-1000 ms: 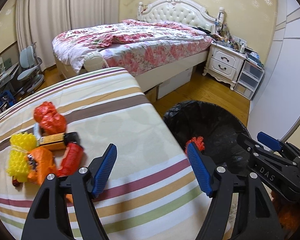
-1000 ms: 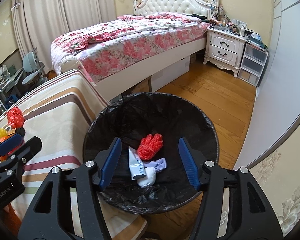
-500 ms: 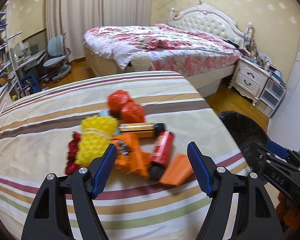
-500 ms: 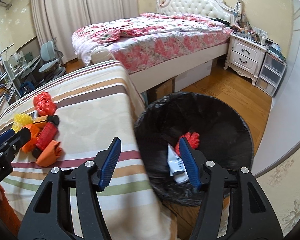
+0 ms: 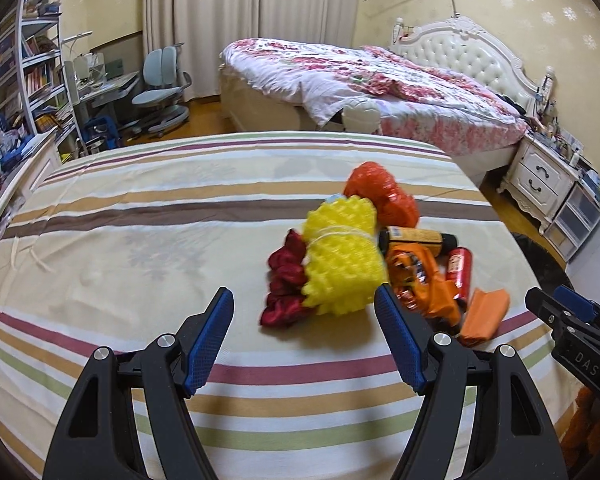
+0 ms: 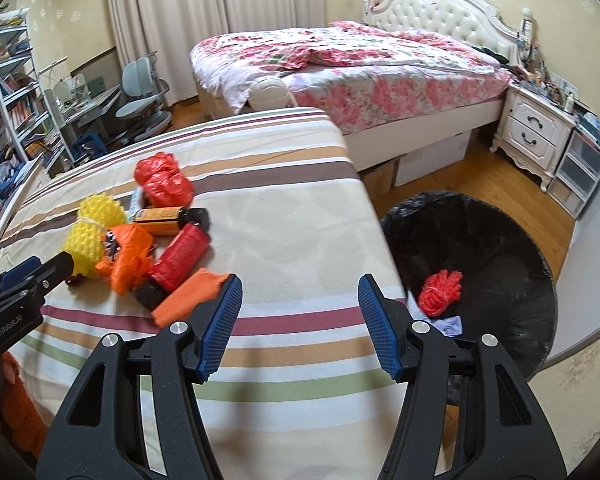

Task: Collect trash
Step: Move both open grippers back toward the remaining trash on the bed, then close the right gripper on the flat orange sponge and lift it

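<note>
- Left hand-held gripper (image 5: 304, 328): jaws apart, grasping nothing. A second ago it looked over the table's edge with the bin between its tips; it has since swung across, and the pile of trash now fills the middle of its view, at about 1 o'clock from the tips.
- Right hand-held gripper (image 6: 300, 320): jaws apart and empty. A second ago it hung straight over the bin; now bare striped cloth lies between its tips, and the bin sits at 3 o'clock.
- Trash on the striped table (image 5: 140, 220), counted: one yellow foam net (image 5: 342, 262), one dark red fabric piece (image 5: 286, 280) touching it at 9 o'clock, one red plastic bag (image 5: 382, 196) at 12 o'clock, one orange wrapper (image 5: 424, 276), one yellow-labelled bottle (image 5: 414, 237), one red can (image 5: 458, 270), one folded orange piece (image 5: 484, 314). All lie bunched together.
- One black-lined trash bin (image 6: 500, 240) stands on the floor just beside the table; inside it lie one red net (image 6: 440, 292) and some pale scraps.
</note>
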Available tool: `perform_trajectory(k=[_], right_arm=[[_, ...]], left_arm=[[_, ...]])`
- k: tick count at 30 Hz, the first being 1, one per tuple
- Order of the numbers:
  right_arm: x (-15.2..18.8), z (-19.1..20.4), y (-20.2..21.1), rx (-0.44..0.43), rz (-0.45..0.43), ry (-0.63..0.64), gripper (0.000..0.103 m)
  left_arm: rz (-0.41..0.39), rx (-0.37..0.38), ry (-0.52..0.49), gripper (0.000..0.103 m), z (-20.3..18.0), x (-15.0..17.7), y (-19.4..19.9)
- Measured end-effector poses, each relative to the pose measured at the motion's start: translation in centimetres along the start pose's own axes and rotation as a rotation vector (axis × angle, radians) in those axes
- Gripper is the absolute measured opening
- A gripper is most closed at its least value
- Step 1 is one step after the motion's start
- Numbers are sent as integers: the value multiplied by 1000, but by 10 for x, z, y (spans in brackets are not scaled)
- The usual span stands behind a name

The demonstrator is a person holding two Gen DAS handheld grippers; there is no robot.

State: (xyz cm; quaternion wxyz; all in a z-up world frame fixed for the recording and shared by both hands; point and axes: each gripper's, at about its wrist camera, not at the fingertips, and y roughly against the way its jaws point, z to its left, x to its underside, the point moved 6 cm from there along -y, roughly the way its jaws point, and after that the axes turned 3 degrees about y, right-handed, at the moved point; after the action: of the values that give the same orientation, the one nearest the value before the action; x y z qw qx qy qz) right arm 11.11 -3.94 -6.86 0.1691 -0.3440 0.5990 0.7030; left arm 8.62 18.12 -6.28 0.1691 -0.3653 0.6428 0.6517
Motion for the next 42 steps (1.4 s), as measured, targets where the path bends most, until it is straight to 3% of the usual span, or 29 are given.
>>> perform_trajectory(k=[8, 16, 28, 35, 37, 42], right_arm=[[6, 42, -7, -63, 37, 42, 59], [9, 66, -18, -45, 69, 79, 59], [21, 32, -15, 11, 94, 30, 66], [11, 45, -19, -6, 70, 67, 66], [9, 49, -23, -2, 69, 88, 64], [7, 50, -28, 1, 75, 103, 36]], left_arm=[[35, -29, 22, 71, 24, 8, -5], [46, -29, 38, 71, 36, 10, -5], [53, -14, 37, 71, 40, 11, -8], [57, -13, 30, 71, 40, 11, -10], [64, -9, 34, 71, 40, 11, -11], [80, 1, 35, 71, 39, 11, -14]])
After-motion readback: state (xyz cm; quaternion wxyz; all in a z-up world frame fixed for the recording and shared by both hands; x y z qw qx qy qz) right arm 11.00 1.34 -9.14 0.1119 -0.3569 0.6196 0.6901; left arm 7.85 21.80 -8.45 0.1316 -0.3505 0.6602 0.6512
